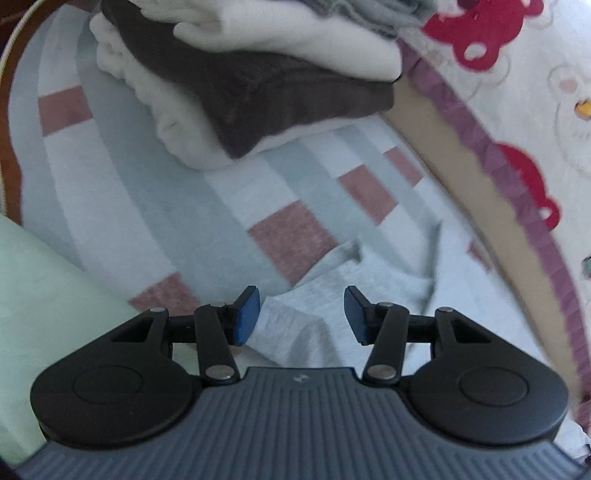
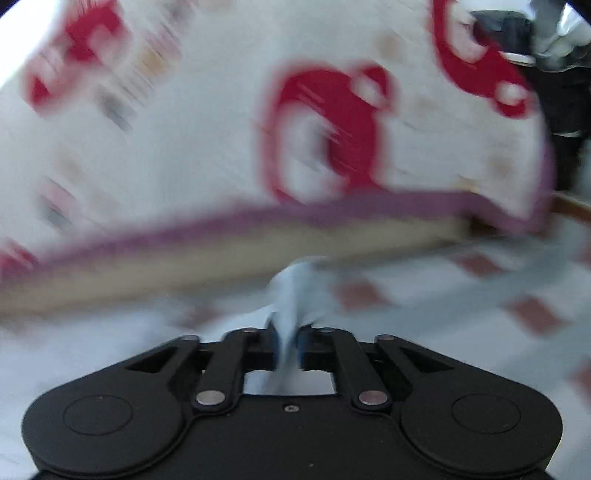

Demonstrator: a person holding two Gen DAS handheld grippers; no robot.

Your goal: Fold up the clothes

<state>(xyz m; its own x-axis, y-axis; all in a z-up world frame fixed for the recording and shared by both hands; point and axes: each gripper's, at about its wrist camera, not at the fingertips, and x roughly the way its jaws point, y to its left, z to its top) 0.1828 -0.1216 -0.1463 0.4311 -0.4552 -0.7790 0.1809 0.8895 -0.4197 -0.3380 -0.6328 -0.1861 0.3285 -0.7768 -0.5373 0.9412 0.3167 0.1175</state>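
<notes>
Left gripper (image 1: 301, 314) hangs over a light grey garment (image 1: 332, 314) with its blue pads (image 1: 245, 317) spread apart, nothing between them, no contact with the cloth visible. The garment lies crumpled on a striped sheet (image 1: 147, 192) with pale grey, white and dusty-red blocks, close to the sheet's edge where a tan band (image 1: 461, 155) and a purple border (image 1: 517, 177) run.

Toward the far end of the sheet sits a stack of folded clothes (image 1: 240, 85): white pieces with a dark brown one sandwiched between, something grey on top. Well apart from the grey garment. A pale green cloth (image 1: 44, 314) fills the near-left corner of the left wrist view.

Beyond the purple border lies a white blanket with red bear shapes (image 1: 491, 33).

Right gripper (image 2: 288, 345): jaws nearly closed, pinching a raised fold of the light grey garment (image 2: 295, 291), cloth bunched up between the fingers and poking out ahead of them. Right wrist view is heavily blurred. The blanket (image 2: 184, 147), purple border (image 2: 258, 218) and tan band (image 2: 221, 258) cross it ahead of the gripper; the striped sheet (image 2: 480, 295) shows to the right. Dark object top-right corner, too blurred to tell.
</notes>
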